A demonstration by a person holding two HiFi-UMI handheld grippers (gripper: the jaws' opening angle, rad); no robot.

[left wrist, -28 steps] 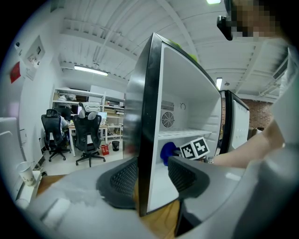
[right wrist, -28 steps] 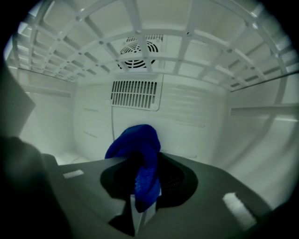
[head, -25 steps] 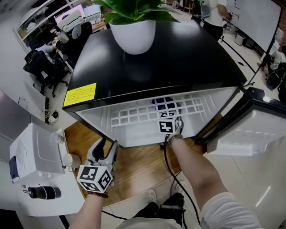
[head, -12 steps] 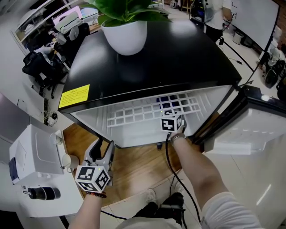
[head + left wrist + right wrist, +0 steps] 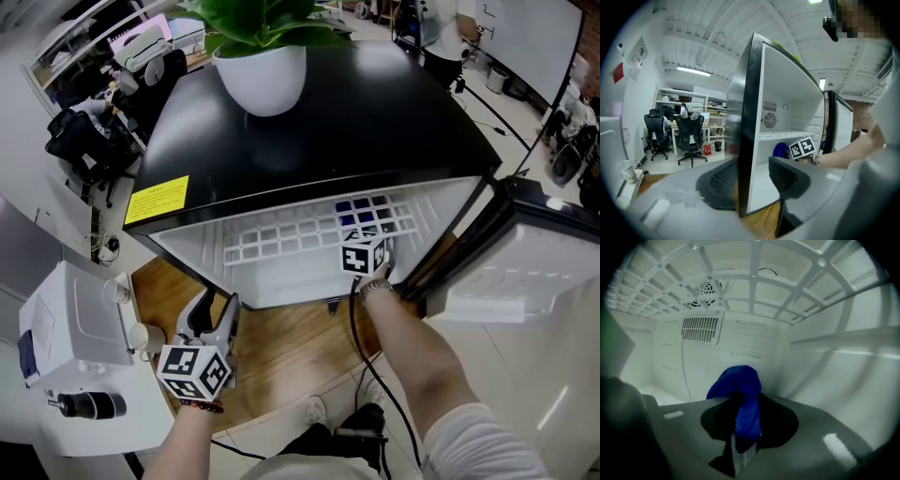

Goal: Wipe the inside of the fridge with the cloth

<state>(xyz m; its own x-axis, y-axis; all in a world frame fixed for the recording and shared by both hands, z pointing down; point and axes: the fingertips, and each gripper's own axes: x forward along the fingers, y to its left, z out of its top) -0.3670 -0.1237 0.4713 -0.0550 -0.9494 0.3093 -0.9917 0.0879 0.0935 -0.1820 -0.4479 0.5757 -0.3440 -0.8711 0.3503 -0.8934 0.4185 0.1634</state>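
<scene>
A small black fridge stands open, its white inside and wire shelf facing me. My right gripper reaches inside below the shelf, shut on a blue cloth that bunches out ahead of its jaws toward the white back wall. Through the shelf the blue cloth shows. My left gripper hangs outside at the fridge's lower left over the wooden floor, open with nothing held; in its own view my left gripper looks past the fridge's front edge.
The fridge door stands swung open at the right. A potted plant sits on the fridge top. A white machine is at the left on the floor. Office chairs and desks lie behind.
My right gripper with the cloth has moved slightly right and deeper under the shelf. The left gripper has barely shifted.
</scene>
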